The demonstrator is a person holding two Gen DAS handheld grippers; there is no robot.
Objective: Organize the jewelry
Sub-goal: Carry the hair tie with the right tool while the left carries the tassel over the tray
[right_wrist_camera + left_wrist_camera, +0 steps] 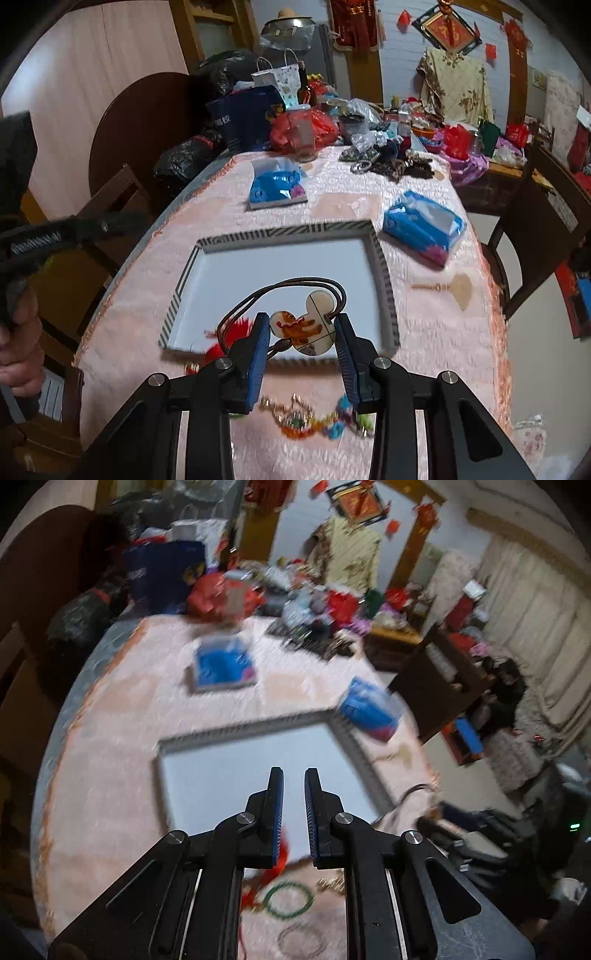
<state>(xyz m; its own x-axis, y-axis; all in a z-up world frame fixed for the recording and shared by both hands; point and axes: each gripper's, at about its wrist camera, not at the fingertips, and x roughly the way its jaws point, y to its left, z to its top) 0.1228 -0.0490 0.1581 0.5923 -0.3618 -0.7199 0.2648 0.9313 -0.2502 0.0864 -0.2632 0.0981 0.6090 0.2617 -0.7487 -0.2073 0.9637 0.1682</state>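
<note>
My right gripper (301, 325) is shut on a pale mouse-head pendant (306, 326) with a cartoon bear on it. Its brown cord (295, 284) loops up over the white tray. The tray has a striped rim (288, 230) and lies on the pink cloth under the pendant. My left gripper (294, 775) hangs over the same tray (258, 725), shut, with nothing seen between its fingers. Near the front edge lie a green bead bracelet (290, 901), a gold chain (332, 882), a red tassel (236, 328) and a colourful bead string (314, 421).
Two blue tissue packs (421, 229) (277, 184) lie beyond the tray, and a small wooden piece (454, 288) lies to its right. Bags, jars and hair ties crowd the table's far end (332, 136). Chairs stand on both sides. A hand (18, 343) shows at the left edge.
</note>
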